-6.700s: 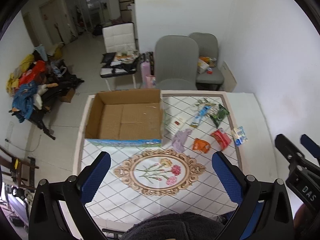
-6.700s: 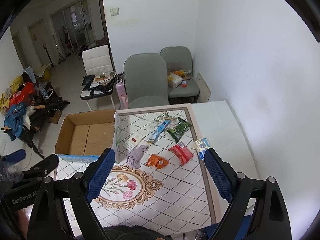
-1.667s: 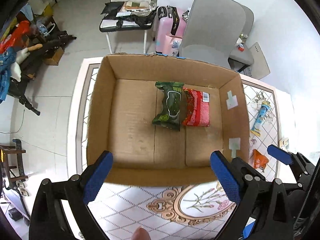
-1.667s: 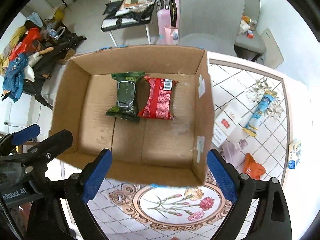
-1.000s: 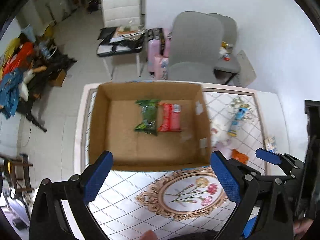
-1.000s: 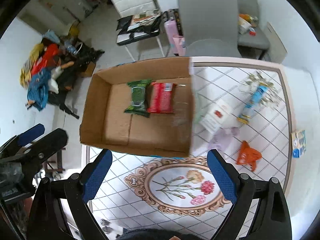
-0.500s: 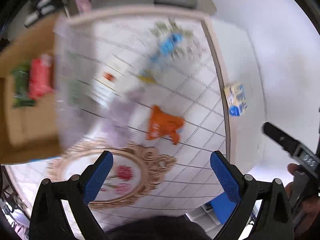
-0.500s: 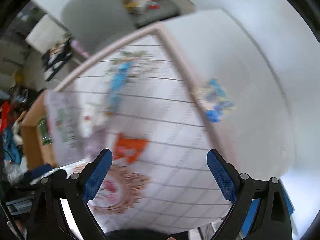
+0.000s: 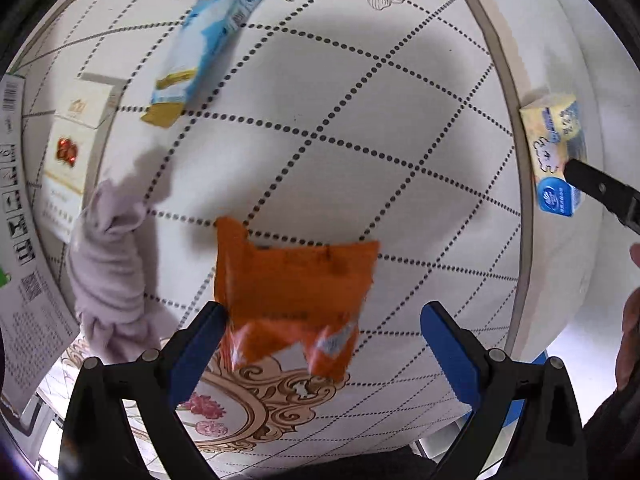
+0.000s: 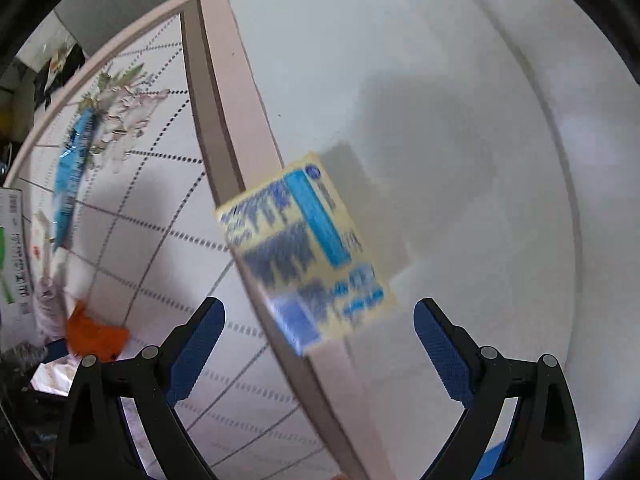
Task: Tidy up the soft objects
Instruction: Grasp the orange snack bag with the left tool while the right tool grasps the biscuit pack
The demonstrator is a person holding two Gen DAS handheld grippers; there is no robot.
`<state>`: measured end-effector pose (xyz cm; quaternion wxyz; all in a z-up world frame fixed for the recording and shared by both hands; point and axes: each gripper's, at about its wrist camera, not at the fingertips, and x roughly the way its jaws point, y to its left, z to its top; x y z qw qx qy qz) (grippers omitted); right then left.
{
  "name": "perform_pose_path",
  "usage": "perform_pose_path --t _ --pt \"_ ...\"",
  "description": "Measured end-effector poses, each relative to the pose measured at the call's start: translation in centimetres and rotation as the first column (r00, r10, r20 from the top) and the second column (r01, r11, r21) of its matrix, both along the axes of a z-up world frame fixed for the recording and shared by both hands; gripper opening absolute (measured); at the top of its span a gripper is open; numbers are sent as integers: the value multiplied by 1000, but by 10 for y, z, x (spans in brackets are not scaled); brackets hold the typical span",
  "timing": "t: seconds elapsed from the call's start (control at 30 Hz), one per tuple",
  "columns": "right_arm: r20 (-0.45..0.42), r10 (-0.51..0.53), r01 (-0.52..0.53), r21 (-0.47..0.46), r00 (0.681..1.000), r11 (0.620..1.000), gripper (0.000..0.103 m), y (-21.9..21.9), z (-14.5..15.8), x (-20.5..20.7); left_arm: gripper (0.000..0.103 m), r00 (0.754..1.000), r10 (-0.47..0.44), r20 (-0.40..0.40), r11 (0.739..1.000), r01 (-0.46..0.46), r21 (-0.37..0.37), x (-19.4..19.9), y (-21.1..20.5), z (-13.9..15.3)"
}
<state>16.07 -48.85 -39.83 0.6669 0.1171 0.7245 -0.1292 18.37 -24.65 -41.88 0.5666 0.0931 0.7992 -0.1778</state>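
Observation:
My left gripper (image 9: 320,340) is open and low over the table, with a crumpled orange packet (image 9: 292,284) lying between its blue fingers; the left finger looks close to the packet's edge. A lilac cloth (image 9: 108,276) lies just left of it. My right gripper (image 10: 320,340) is open over a yellow and blue tissue pack (image 10: 308,256), which lies on the mat's border; the pack also shows in the left wrist view (image 9: 556,156). The orange packet shows small in the right wrist view (image 10: 96,336).
A long blue packet (image 9: 216,28) and a white and red box (image 9: 72,152) lie further back on the diamond-patterned mat (image 9: 360,140). The cardboard box's printed side (image 9: 20,240) stands at the left. Bare white table (image 10: 460,140) lies right of the mat.
Both grippers have dropped from high above the cardboard box to close over the table: left onto the orange packet, right onto the tissue pack. Both jaws stay open.

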Motion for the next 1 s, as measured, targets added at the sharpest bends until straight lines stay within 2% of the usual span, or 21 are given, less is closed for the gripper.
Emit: perform_pose_path --t 0.13,0.2,0.23,0.27,0.3,0.33,0.37,0.57,0.83,1.0 --pt "-54 35 -35 -2 998 999 97 -3 -21 14 99 1000 -17 6 999 17 37 3 -2 -11" --pt "-71 23 -22 8 997 1000 97 -7 -28 17 91 1000 -22 -2 998 22 53 2 -2 -16" --pt "-78 16 -14 23 997 1000 97 -8 -30 18 79 1000 -28 -7 998 28 59 2 -3 -18" --pt "-84 5 -2 38 996 999 95 -11 -32 18 76 999 -37 -17 997 38 69 -1 -3 -21" --pt "-90 -5 9 46 996 999 91 -13 -34 18 76 999 -37 -19 997 38 67 -3 -2 -23" --pt "-98 -13 18 45 995 999 82 -15 -36 17 71 999 -39 -21 997 41 64 -6 -2 -23" --pt "-101 -14 19 45 995 999 78 -18 -37 18 64 999 -43 -23 997 44 58 -8 -2 -22" --pt "-100 -6 11 43 995 999 71 -15 -33 15 60 999 -35 2 998 35 48 -15 0 -16" --pt "-15 -39 41 96 999 995 66 17 14 4 58 997 0 80 1000 2 -17 -20 10 25" --pt "68 -28 19 131 997 991 66 52 56 4 58 986 42 158 994 -26 -107 -22 35 81"
